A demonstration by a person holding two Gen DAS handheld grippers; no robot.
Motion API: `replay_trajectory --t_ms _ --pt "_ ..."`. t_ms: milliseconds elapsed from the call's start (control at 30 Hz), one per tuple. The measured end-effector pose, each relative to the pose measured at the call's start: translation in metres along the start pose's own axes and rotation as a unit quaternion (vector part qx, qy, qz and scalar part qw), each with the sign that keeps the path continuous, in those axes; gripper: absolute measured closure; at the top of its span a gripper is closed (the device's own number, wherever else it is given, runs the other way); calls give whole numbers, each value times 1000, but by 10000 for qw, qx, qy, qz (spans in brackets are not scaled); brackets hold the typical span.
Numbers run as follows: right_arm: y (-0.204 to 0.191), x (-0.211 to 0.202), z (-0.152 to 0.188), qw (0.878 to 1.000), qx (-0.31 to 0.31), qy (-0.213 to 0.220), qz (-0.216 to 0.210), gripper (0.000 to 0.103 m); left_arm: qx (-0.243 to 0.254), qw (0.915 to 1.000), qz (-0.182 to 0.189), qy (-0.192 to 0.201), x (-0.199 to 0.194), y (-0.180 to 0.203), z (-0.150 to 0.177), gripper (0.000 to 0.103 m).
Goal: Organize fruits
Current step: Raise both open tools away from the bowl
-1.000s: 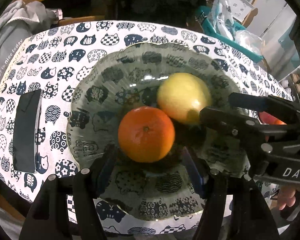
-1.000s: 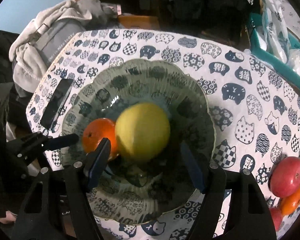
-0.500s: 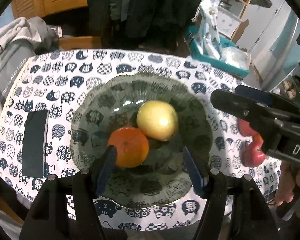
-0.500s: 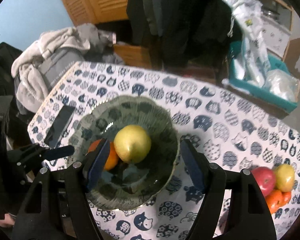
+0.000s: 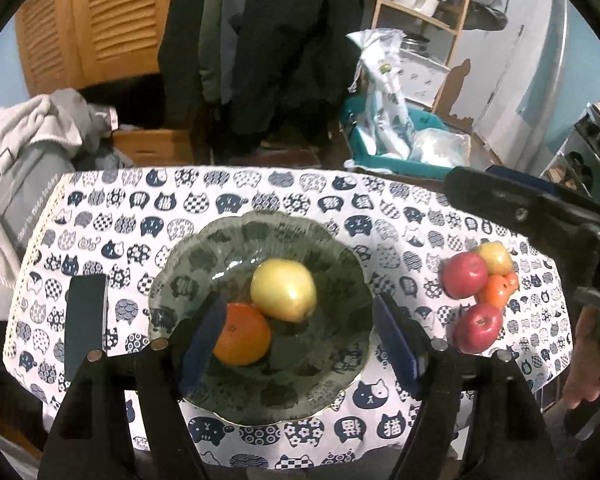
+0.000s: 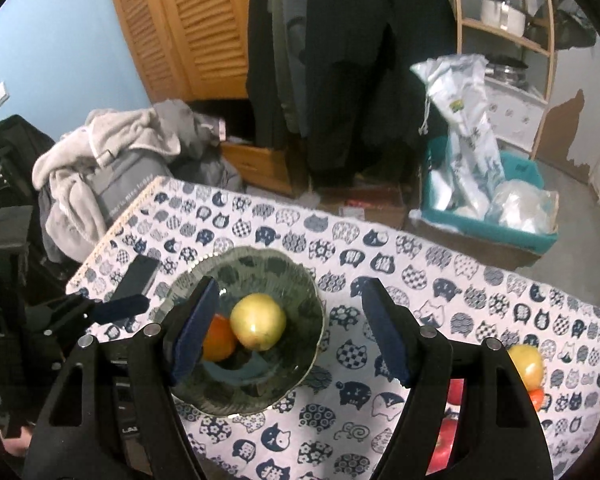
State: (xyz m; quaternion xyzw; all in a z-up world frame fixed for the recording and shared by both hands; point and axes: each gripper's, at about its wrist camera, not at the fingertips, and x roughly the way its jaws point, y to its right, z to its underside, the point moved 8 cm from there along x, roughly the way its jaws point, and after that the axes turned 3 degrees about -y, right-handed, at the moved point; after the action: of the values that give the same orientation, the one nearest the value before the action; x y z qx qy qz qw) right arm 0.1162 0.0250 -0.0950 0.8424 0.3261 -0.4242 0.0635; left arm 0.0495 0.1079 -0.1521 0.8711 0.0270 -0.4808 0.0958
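I found both the left hand-held gripper point(image 5: 300, 332) and right hand-held gripper point(image 6: 287, 328) spread wide, empty, above the scalloped dark-green glass bowl point(image 5: 332, 248); a round orange point(image 5: 243, 334) touched a yellow apple point(image 5: 283, 290) inside.

A: What's on the table point(image 5: 404, 216) besides the fruit things?
B: A cat-print cloth point(image 5: 259, 200), with a dark phone point(image 5: 85, 328) lying flat near its left edge.
A: And behind it?
B: Grey clothes point(image 6: 111, 160), louvred wooden doors point(image 6: 203, 28), a teal bin point(image 6: 488, 216).
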Motion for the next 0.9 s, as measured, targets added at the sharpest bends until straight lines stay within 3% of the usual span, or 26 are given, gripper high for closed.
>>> replay_trajectory --t_ms 400,900 --pt "19 -53 -5 9991 193 386 6 26 112 9993 195 283 -28 26 -12 24" --pt "62 -100 10 9962 365 700 366 24 386 9977 396 393 -43 72 -23 22"
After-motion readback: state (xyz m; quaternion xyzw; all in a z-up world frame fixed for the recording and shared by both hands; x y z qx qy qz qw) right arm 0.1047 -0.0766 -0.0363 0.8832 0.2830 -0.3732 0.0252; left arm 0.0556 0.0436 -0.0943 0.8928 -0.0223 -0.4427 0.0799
